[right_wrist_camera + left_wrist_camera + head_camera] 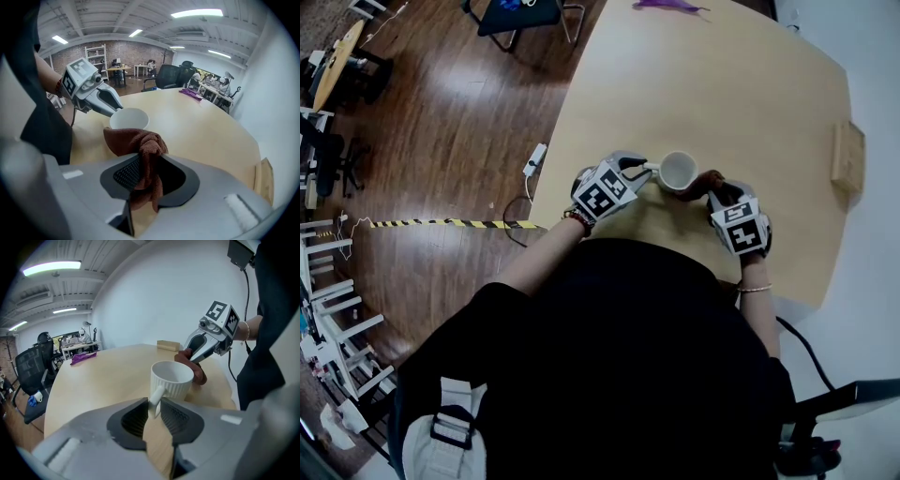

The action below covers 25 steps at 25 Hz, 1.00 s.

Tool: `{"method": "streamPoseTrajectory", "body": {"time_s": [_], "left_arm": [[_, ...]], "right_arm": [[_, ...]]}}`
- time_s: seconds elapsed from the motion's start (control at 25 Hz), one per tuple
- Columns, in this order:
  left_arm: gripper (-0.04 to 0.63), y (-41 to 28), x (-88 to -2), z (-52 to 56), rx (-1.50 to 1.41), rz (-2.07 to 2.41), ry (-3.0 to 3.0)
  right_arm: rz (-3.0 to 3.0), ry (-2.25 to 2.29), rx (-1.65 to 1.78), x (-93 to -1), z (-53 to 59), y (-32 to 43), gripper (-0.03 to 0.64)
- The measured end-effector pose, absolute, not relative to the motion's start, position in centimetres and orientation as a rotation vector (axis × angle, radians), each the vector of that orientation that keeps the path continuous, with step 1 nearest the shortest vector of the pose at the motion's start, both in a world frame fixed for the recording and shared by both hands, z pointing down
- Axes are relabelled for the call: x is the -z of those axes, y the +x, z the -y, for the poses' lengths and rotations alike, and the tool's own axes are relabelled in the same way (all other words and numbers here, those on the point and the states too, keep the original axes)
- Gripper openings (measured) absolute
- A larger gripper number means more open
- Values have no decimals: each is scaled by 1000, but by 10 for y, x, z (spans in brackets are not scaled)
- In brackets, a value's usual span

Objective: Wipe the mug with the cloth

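**Ana:** Mug placement from the head view?

**Ben:** The white ribbed ceramic mug [678,172] stands upright on the pale wooden counter [722,84], between the two claws. The left claw [639,171] meets it on the handle side. The right claw [713,190] sits just beside the opposite wall. A brown terry cloth [709,178] is bunched at that claw's tip, up against the mug.

**Ana:** And the left gripper view?

**Ben:** The left claw's jaws are drawn in on the mug's handle [156,397], which stands pinched between the dark ribbed pads. The mug is straight ahead of this claw, its mouth facing up. Beyond it the right claw slants down from the upper right, and the cloth bulges beside the mug's far wall. Farther ahead lies a small light wooden block [168,345]. A crumpled purple rag [83,357] lies well off to the left.

**Ana:** The right gripper view?

**Ben:** The right claw's jaws are clamped on the cloth. One fold swells out ahead of the pads and a tail hangs below them. The mug is just ahead of this claw, a little to the left, partly behind the cloth. The left claw reaches in from the left to the mug's rim side.
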<state>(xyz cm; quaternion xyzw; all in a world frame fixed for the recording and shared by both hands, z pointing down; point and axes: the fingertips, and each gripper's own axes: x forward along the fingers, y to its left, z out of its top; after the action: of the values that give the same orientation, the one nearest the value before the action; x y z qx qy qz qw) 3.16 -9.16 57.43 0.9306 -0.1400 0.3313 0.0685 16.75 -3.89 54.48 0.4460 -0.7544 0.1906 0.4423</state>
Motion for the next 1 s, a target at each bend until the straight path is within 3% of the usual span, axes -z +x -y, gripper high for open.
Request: {"method": "streamPoseTrajectory", "body": {"time_s": [0.76, 1.0], "left_arm": [[89, 42, -578, 111, -1012, 424, 2781], [89, 45, -576, 111, -1004, 424, 2767]], "right_arm": [[1835, 855, -429, -605, 56, 158, 100], [1862, 918, -372, -581, 71, 169, 101]]}}
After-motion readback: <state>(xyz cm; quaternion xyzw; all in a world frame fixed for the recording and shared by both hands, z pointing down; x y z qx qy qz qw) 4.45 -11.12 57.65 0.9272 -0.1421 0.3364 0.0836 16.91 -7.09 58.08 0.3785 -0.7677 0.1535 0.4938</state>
